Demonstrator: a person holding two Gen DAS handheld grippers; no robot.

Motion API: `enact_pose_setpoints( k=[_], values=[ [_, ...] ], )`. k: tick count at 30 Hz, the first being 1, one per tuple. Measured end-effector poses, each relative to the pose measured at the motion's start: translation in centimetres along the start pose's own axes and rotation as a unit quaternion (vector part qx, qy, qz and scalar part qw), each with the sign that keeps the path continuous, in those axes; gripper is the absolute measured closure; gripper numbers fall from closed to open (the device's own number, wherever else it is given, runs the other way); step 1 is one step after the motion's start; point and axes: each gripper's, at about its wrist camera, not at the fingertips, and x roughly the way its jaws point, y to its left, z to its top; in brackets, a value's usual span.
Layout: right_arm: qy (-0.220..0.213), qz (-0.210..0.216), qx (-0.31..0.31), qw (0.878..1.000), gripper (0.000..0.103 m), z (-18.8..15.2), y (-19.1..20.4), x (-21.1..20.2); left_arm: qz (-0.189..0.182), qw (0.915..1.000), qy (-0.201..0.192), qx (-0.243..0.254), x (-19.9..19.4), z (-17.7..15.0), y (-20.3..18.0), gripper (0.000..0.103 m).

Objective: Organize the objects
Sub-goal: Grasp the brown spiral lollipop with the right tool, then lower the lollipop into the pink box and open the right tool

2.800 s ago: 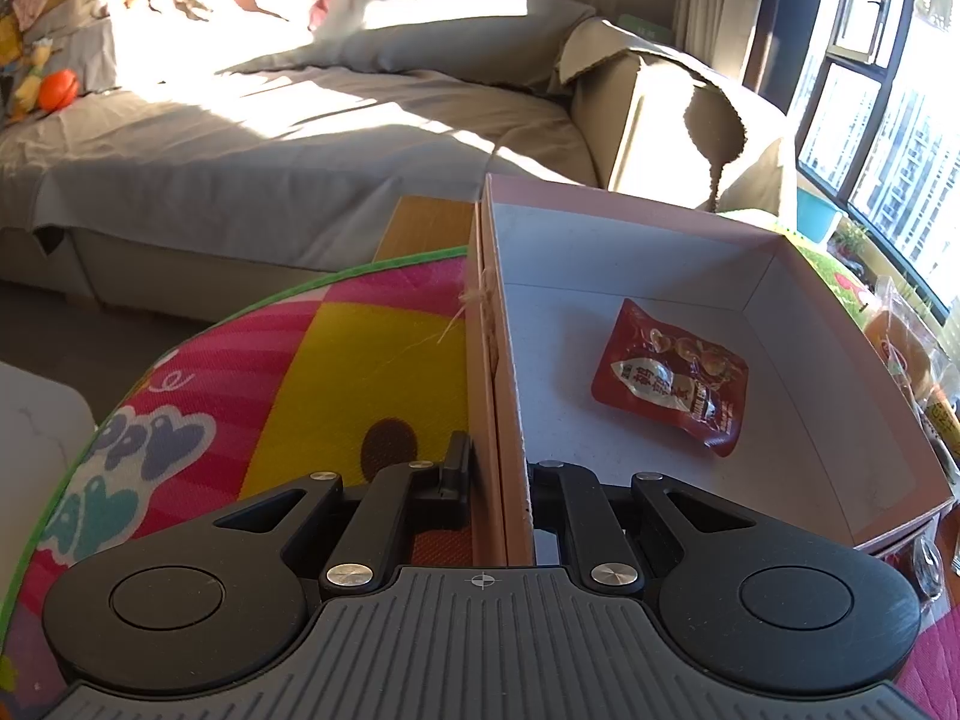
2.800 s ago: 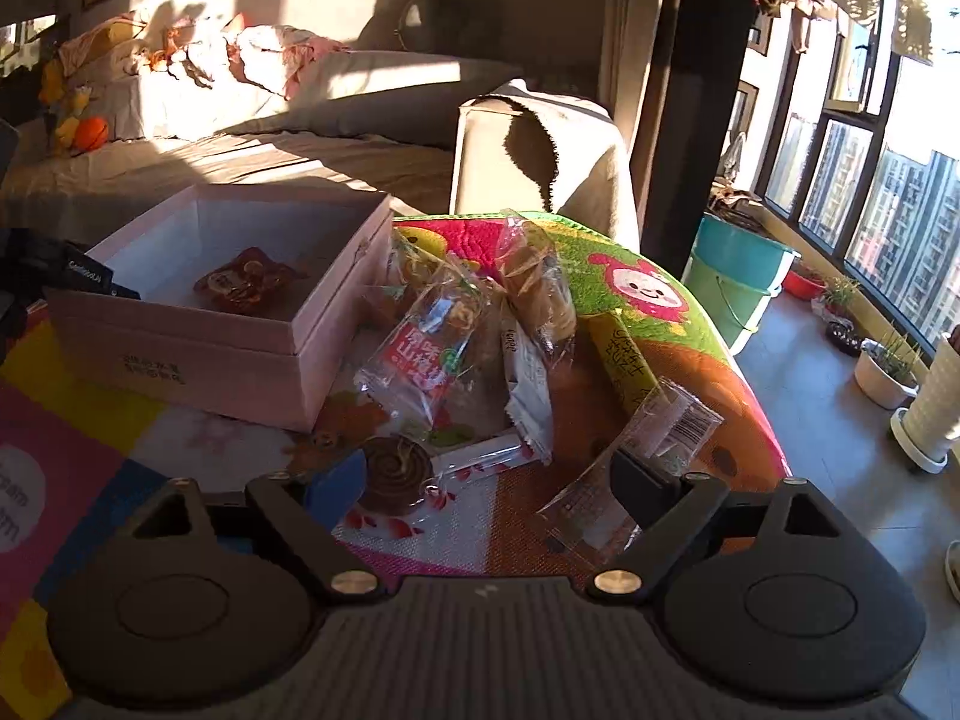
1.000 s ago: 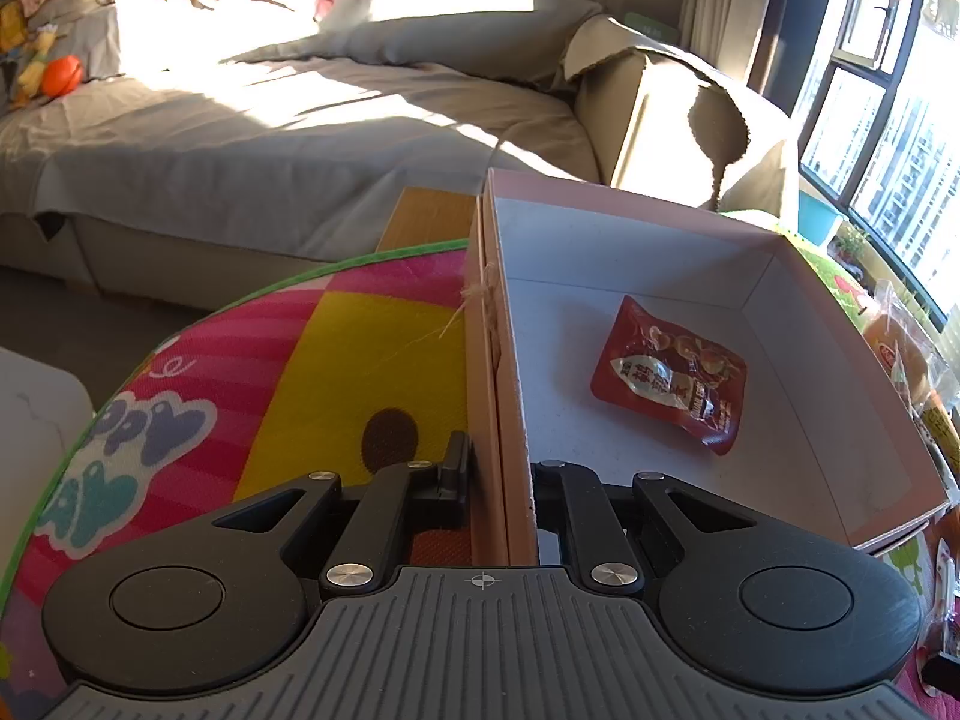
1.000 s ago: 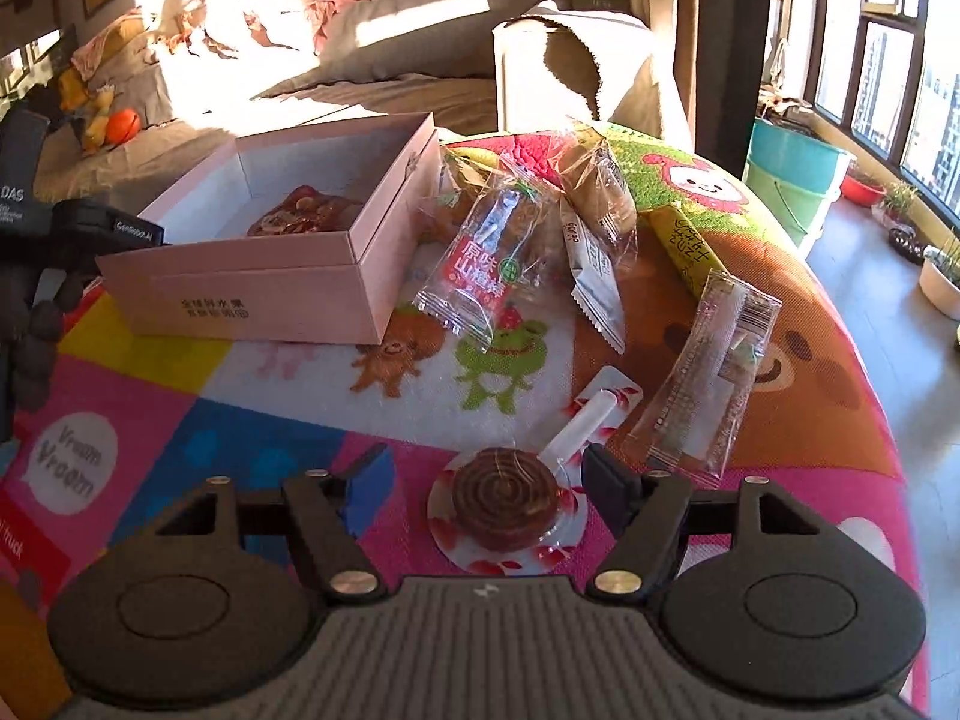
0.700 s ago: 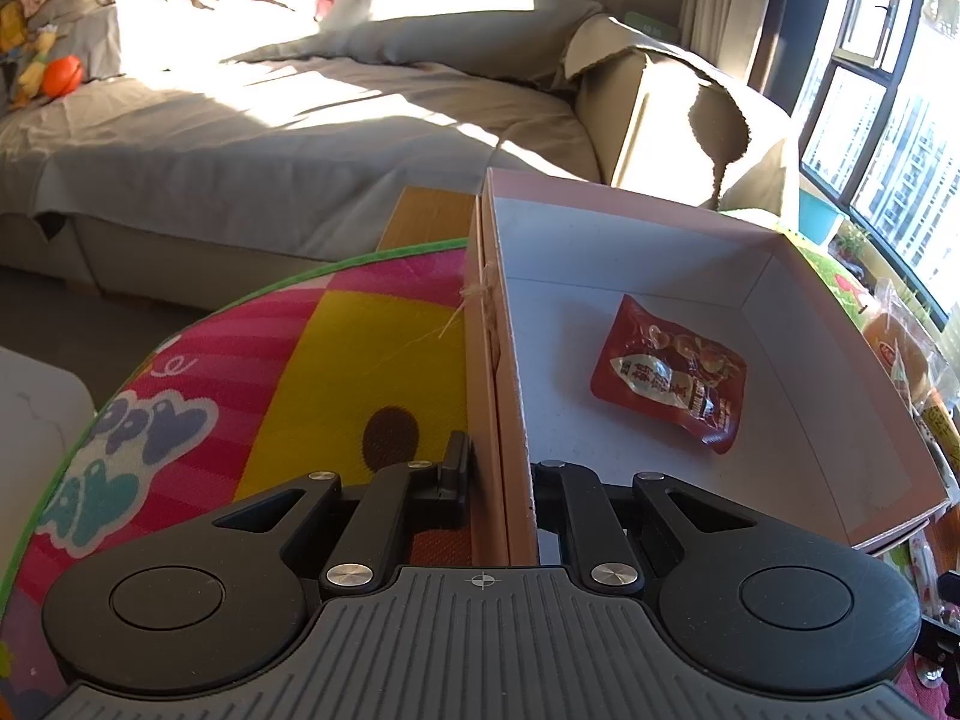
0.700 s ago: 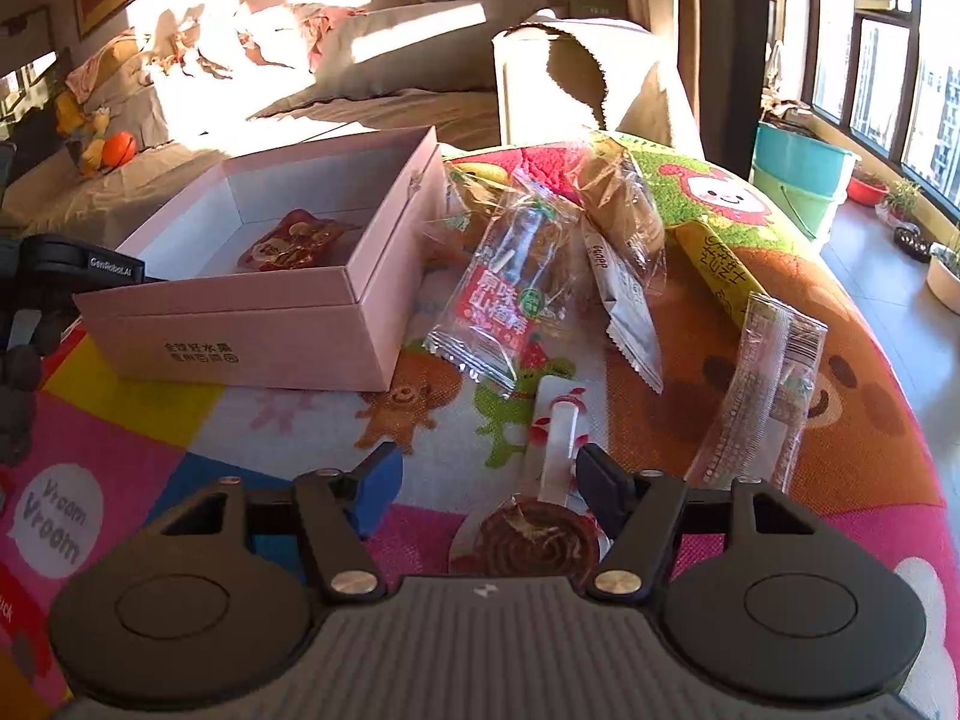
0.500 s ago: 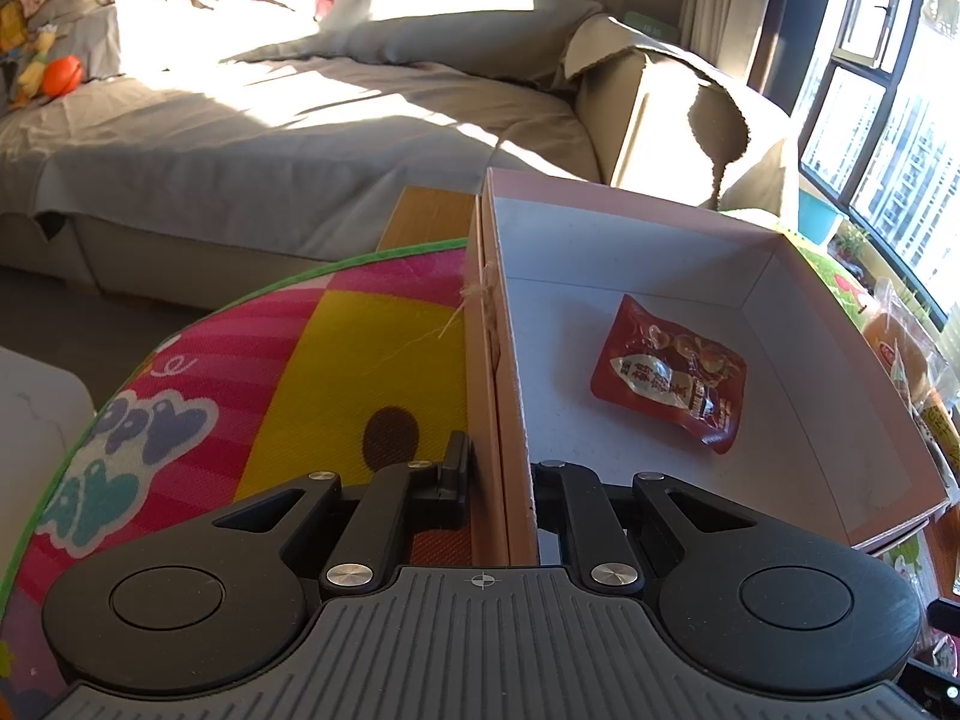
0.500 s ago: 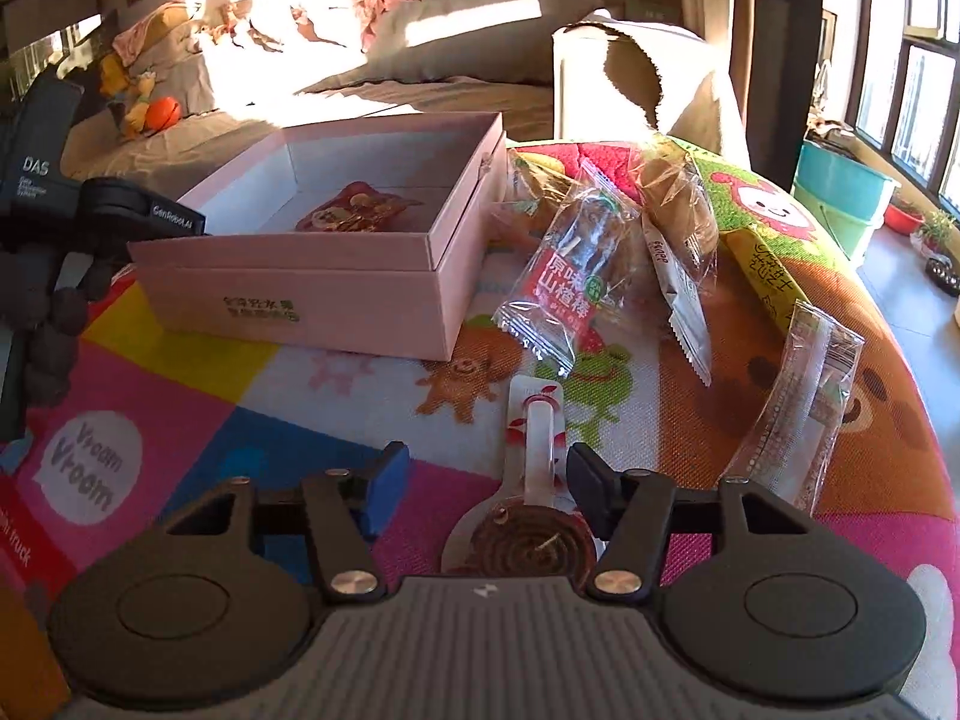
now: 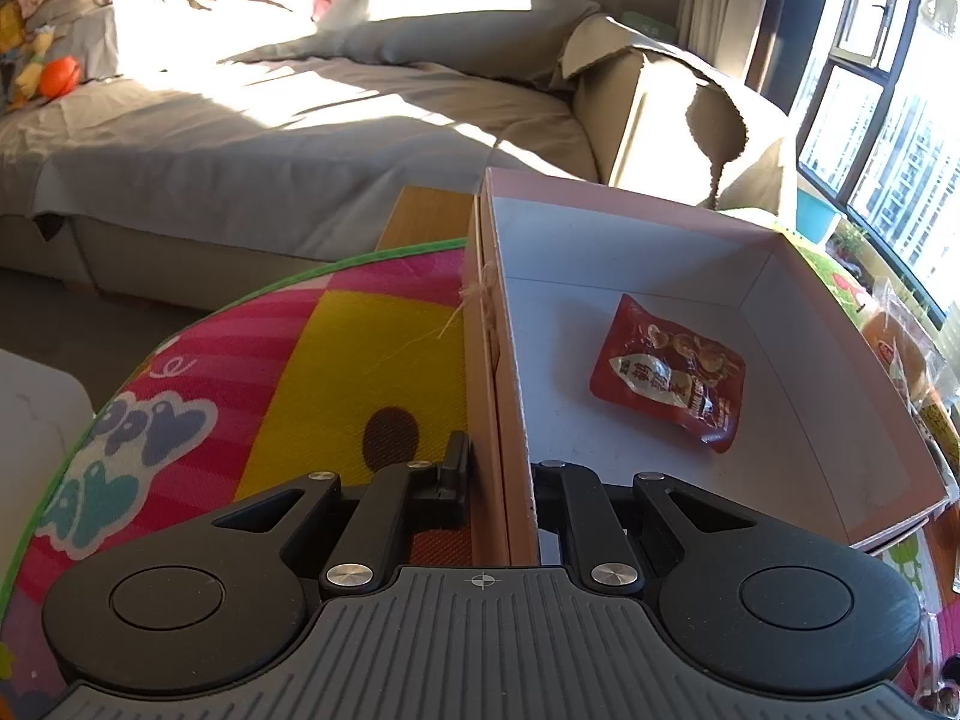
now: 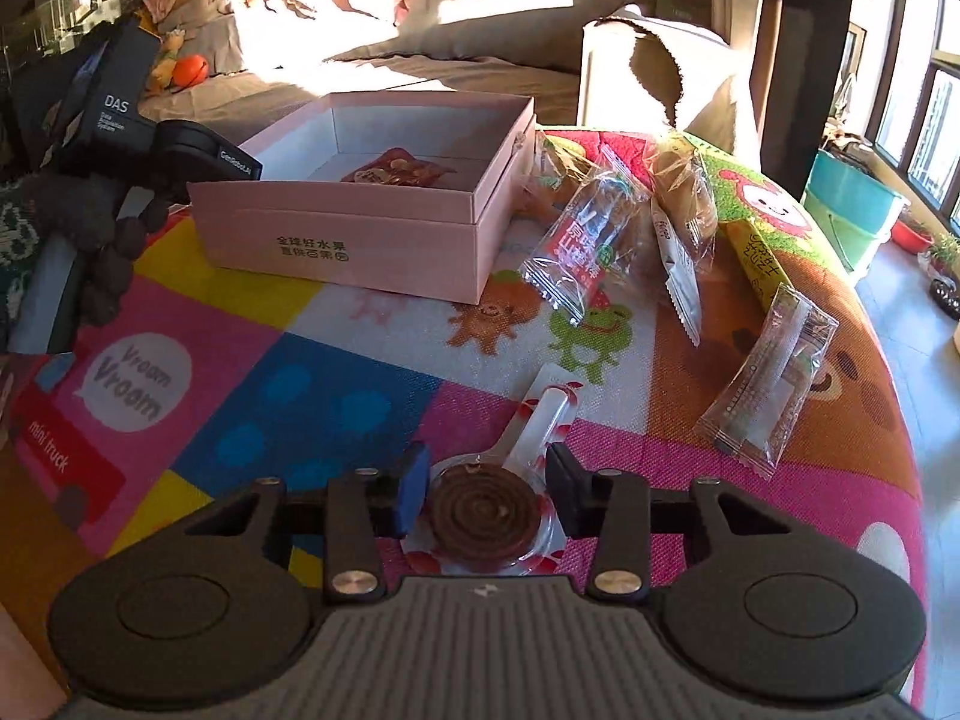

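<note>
A pink box stands open on the colourful mat; a red snack packet lies inside. My left gripper is shut on the box's near wall. My right gripper straddles a brown spiral lollipop in a clear wrapper. Its fingers are closed around the lollipop, which sits low over the mat. Loose snack packets lie right of the box, with a clear wafer packet further right.
A grey sofa runs behind the round table. The mat's edge curves away on the right, with floor, a teal bucket and windows beyond. The left hand and gripper body show at the left of the right wrist view.
My right gripper came down over the lollipop and its fingers narrowed around it. The left gripper and box held still.
</note>
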Motion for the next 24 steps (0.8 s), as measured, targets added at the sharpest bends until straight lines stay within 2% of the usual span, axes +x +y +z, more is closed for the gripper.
enact_pose_setpoints(
  k=[8, 15, 18, 24],
  values=[
    [-0.036, 0.045, -0.013, 0.998, 0.061, 2.5, 1.2, -4.4, -0.001, 1.0000, 0.000, 0.000, 0.0, 0.0, 0.0, 0.089],
    [-0.122, 0.074, -0.037, 0.989, 0.061, 8.1, 2.5, -7.7, -0.004, 1.0000, 0.000, -0.002, 0.0, 0.0, 0.1, 0.089],
    [-0.164, 0.075, -0.046, 0.983, 0.061, 10.6, 3.2, -7.5, -0.004, 1.0000, 0.000, -0.002, 0.0, 0.0, 0.1, 0.089],
    [-0.186, 0.104, -0.028, 0.977, 0.061, 16.0, 4.4, -3.2, -0.003, 1.0000, 0.002, -0.001, 0.0, 0.0, 0.2, 0.089]
  ],
)
